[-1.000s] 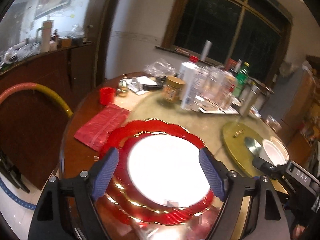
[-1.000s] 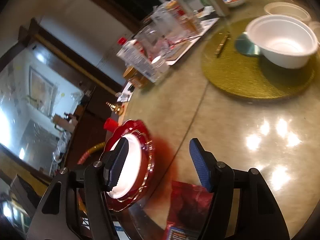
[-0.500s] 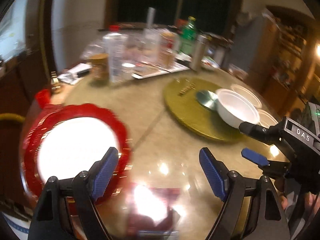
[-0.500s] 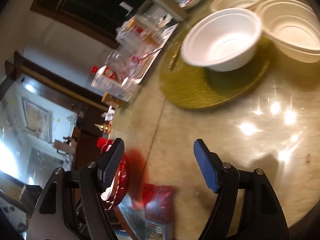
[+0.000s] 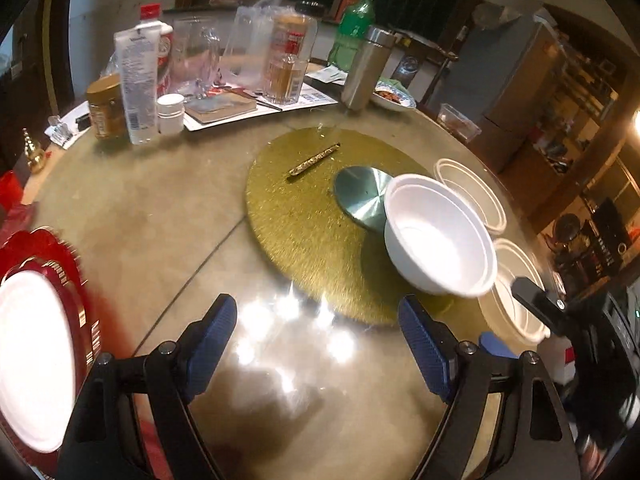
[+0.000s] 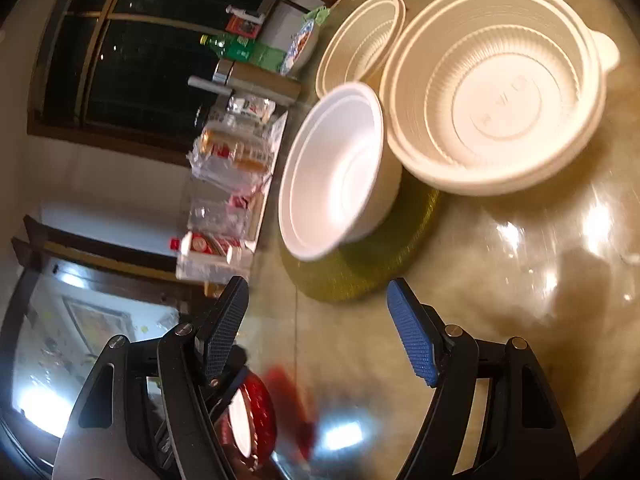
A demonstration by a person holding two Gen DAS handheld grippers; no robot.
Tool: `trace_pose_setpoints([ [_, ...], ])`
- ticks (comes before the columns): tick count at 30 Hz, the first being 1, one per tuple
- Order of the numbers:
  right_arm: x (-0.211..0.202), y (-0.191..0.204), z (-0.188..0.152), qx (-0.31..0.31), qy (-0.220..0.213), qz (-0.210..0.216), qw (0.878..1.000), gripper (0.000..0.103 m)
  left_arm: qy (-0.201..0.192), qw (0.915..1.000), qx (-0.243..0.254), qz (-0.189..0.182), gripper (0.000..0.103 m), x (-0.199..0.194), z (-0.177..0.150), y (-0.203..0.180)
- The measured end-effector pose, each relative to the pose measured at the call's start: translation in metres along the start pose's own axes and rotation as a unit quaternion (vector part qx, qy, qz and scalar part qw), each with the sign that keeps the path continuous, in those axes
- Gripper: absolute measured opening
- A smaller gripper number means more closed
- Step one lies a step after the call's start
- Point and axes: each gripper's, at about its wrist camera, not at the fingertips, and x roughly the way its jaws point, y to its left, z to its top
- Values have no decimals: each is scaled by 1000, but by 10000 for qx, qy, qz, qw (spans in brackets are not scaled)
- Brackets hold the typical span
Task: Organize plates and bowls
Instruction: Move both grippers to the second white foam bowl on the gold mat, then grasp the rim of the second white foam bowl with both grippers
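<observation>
- Left gripper (image 5: 316, 344) hangs over the glossy bench (image 5: 160, 216), its blue fingers (image 5: 212, 340) spread wide with only bare, light-spattered surface between them
- Right gripper (image 6: 318, 328), seen in its own tilted view, has just been opening its fingers (image 6: 412, 340); they stand apart and nothing lies between them
- White foam bowl (image 5: 440, 236) sits upright on the gold round mat (image 5: 300, 216), at about 1 o'clock from the left gripper, its rim overlapping a small silver disc (image 5: 360, 196) in the left wrist view
- Two cream ribbed bowls lie on the bench just beyond the mat: far ribbed bowl (image 6: 360, 44) at 12 o'clock of the foam bowl in the right wrist view, near ribbed bowl (image 6: 500, 84) at 2 o'clock and close against it
- White plate (image 5: 32, 360) rests inside the red scalloped plate (image 5: 60, 256) at 9 o'clock from the left gripper, near the bench edge
- A thin gold stick (image 5: 314, 160) lies on the mat at its 12 o'clock side
- Bottles, jars and a steel flask (image 5: 366, 68) crowd the far side of the bench
</observation>
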Motion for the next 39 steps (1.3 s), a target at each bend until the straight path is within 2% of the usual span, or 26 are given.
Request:
trace_pose_setpoints([
  [9,8,3,19,136,-301,-58,9994,73,199,9998,-42,-40,83,40,26,-31],
  [17,23,-3,31,249,-293,-96,9992,72,400,9991,-73,83,83,69,33,-42],
  [25,28,-4,33,180,-318,-240,9990,58,384,9991,-14,200,83,82,35,-54],
  [27,28,-4,35,148,-354,-281,9989,49,371,9990,-8,255,83,84,35,-54],
  [29,30,-4,35,115,-350,-303,9989,48,386,9989,-53,267,83,87,35,-54],
  [31,32,-5,35,109,-306,-341,9989,39,377,9988,-39,305,83,90,35,-56],
  [34,35,-7,36,89,-291,-397,9987,33,368,9985,34,402,82,94,34,-58],
  [39,37,-8,36,71,-274,-406,9988,31,453,9980,41,440,82,102,33,-58],
])
